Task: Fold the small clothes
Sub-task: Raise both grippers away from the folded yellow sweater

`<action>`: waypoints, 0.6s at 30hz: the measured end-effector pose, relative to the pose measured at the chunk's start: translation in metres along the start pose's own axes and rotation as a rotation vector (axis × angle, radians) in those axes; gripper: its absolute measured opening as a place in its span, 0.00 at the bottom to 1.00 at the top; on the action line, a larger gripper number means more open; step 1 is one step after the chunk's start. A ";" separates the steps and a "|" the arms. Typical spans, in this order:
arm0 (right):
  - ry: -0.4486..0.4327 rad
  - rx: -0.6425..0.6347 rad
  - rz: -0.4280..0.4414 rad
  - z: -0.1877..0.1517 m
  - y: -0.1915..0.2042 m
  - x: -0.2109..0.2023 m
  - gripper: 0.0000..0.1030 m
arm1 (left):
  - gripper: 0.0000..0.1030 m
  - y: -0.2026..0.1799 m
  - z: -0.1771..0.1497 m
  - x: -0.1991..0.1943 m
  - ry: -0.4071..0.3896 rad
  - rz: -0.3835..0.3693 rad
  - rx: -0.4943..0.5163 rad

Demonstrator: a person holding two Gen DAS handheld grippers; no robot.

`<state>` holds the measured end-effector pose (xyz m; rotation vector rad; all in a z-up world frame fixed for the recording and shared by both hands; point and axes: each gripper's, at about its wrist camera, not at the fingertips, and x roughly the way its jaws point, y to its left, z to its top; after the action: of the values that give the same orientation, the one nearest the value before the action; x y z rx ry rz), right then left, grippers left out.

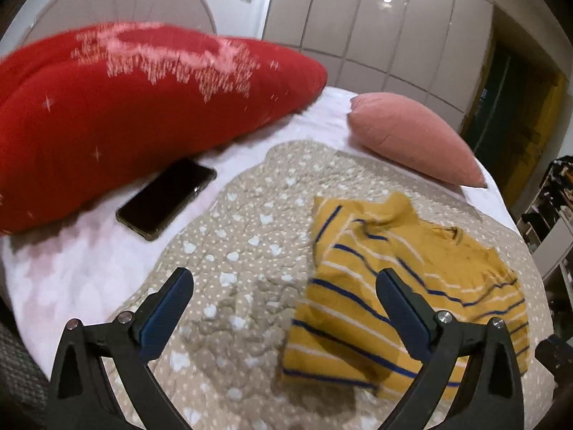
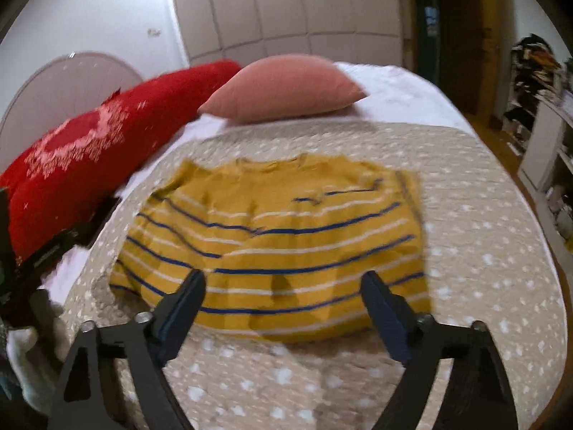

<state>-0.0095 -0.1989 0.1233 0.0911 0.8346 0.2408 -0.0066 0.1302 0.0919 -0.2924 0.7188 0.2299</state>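
Yellow striped shirt (image 2: 275, 247) sits mid-frame on dotted quilt (image 2: 483, 251), sides look tucked in, so approx rectangular; prob partly folded, final fold(s) left. Left gripper (image 1: 286, 286) wide, empty. Right gripper (image 2: 283, 286) spread, empty, above hem, no contact.

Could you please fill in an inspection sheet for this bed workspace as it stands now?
Surface: beige dotted quilt over a white sheet; quilt rumpled in places.
Job's things: yellow striped shirt lies on the quilt, one side folded in, held by neither gripper.
Clutter: dark phone on the sheet beside the red pillow; pink pillow behind the shirt.
Grippers: left gripper open, nothing between its jaws; right gripper open above the shirt's hem.
Cables: nothing seen.
Surroundings: wardrobe doors behind the bed; crowded shelves at the right.
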 end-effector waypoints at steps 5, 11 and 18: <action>0.108 -0.040 0.085 0.033 0.056 0.057 0.41 | 0.98 0.020 -0.001 0.025 0.077 -0.024 -0.022; 0.219 -0.063 0.131 0.077 0.120 0.148 0.35 | 0.98 0.048 -0.004 0.034 0.096 -0.031 -0.074; 0.305 -0.173 0.002 0.103 0.167 0.238 0.26 | 0.98 0.061 -0.003 0.039 0.118 -0.065 -0.113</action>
<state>0.1913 0.0231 0.0489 -0.1100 1.1128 0.3332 0.0014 0.1907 0.0521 -0.4388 0.8129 0.1933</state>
